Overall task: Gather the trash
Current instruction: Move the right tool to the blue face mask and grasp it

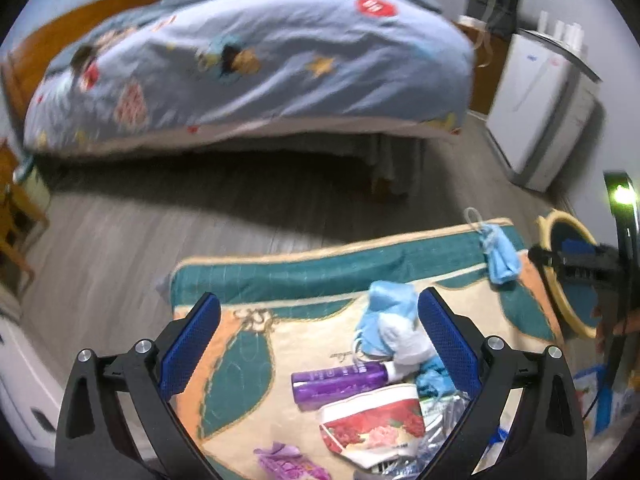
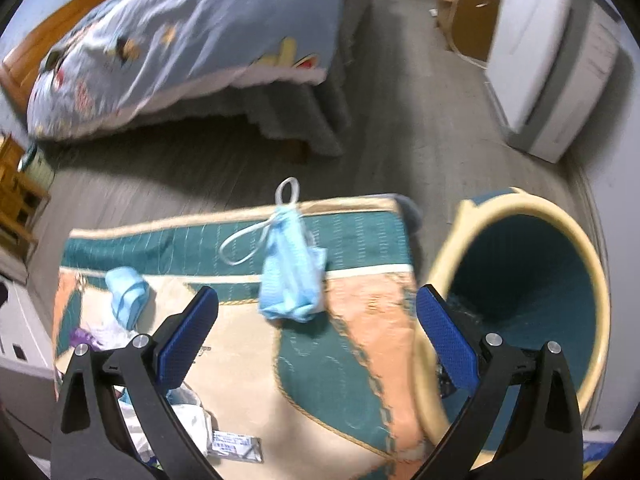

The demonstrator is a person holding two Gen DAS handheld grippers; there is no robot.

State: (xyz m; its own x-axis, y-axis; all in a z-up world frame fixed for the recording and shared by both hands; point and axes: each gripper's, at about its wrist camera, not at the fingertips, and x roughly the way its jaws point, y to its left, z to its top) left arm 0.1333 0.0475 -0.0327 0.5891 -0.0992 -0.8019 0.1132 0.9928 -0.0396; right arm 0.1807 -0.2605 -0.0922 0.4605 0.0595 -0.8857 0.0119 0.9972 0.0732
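Both our grippers, left [image 1: 318,338] and right [image 2: 318,334], spread, empty. Trash mostly uncollected: mask [image 2: 292,268], purple tube [image 1: 340,380], wrappers [image 1: 374,424] lie on rug [image 2: 240,380]; bin [image 2: 520,292] beside it, looks nearly empty

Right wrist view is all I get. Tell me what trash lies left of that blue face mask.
Observer: A purple bottle lies on the mat, between the open left gripper fingers.
Operator: Report what sits beside it.
Observer: A crumpled red floral wrapper lies just below the bottle.
Operator: Say whether my gripper shows.
Observer: The right gripper appears at the left view's right edge, in front of the bin.
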